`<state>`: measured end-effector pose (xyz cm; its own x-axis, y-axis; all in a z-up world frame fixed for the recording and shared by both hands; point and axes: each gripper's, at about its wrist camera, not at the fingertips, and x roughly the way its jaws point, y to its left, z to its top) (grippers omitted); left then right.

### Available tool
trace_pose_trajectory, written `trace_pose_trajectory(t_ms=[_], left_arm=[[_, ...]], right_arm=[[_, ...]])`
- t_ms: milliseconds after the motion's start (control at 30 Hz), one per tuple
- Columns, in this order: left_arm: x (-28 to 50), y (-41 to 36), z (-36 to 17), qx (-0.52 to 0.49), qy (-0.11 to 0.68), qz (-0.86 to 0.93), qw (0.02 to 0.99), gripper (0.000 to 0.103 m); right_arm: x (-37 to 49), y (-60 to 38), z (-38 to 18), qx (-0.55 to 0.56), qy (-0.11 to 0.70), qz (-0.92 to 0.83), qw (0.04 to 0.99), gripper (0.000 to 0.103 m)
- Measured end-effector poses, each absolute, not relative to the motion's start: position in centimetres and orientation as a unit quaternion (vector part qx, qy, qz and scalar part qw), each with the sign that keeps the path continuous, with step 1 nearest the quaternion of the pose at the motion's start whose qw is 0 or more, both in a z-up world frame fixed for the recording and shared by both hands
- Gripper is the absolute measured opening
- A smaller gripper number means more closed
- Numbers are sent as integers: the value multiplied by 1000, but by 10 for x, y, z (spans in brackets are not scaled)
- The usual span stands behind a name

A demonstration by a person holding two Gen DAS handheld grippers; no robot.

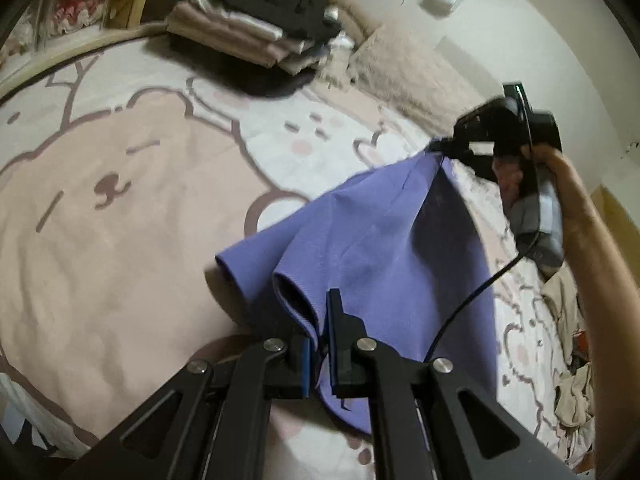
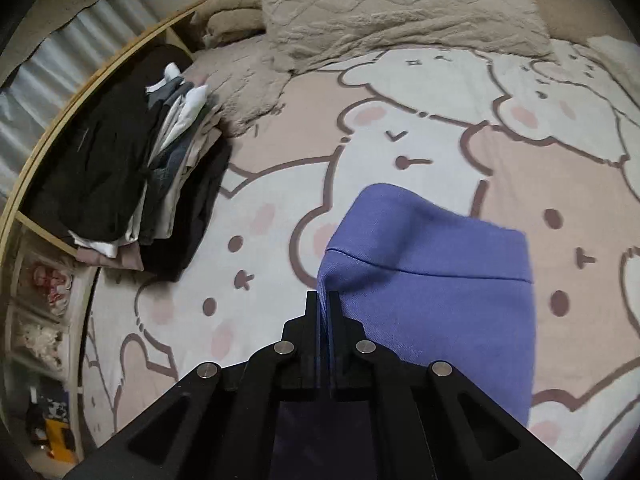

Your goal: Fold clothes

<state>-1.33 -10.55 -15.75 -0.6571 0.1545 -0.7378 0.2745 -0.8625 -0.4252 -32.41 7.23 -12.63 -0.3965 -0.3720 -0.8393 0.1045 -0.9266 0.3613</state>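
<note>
A purple garment point(image 1: 372, 236) hangs lifted above the bed between my two grippers. My left gripper point(image 1: 320, 344) is shut on a bunched edge of it, with folds of cloth drooping just beyond the jaws. In the left wrist view my right gripper point(image 1: 442, 148), held by a hand point(image 1: 560, 184), pinches the far corner of the cloth up high. The right wrist view shows that gripper point(image 2: 323, 300) shut on the purple garment point(image 2: 432, 280), which hangs forward and to the right with a seam across it.
The bed point(image 1: 100, 240) has a pink and white bear-print cover. A stack of folded clothes point(image 2: 132, 176) lies at its far left edge by a wooden frame point(image 2: 36, 168). A beige fluffy blanket point(image 2: 392, 12) lies at the head. Crumpled clothes point(image 1: 572, 340) lie at the right.
</note>
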Motion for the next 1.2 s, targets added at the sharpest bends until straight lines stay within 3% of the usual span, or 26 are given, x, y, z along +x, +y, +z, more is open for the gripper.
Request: trace_pose_trajectory(t_ms=[67,133,167,200,300,333,367,400,567,767,933,1067,1200], left_arm=[[-21,-105,-169,438,262,-859,38,7],[-24,-107,-172,443,271,-853,44,7],[-25,-109,-173,444,277,-851,46,7],[-24,-110,-175,445,282,-849,47,7],[-24,-111,-175,447,290,-845,52,7],[-24,-112,-174,444,291,-846,55,7],[-23,-113,-173,441,291,-847,58,7],[-24,-114,-172,438,291,-849,61,7],[-24,-118,-168,425,283,-856,79,7],[-31,-119,-179,439,261,-855,94,7],[-32,-123,-181,438,271,-852,94,8],[-33,-127,-183,435,290,-847,93,8],[-33,-128,-182,434,297,-846,94,8]], right_arm=[[-332,65,-148,563,-112,-811,116,6],[-334,66,-162,578,-111,-802,105,31],[-334,67,-165,579,-115,-801,103,59],[-328,71,-159,564,-129,-808,109,67],[-313,87,-133,514,-146,-836,125,64],[-308,92,-125,507,-138,-842,119,55],[-305,96,-120,505,-129,-846,115,26],[-305,97,-119,514,-117,-842,115,15],[-301,61,-143,552,-7,-825,124,12],[-328,31,-206,581,14,-810,77,12],[-345,69,-173,520,-154,-832,115,12],[-324,79,-148,551,-90,-816,147,12],[-250,95,-142,570,-28,-798,193,12]])
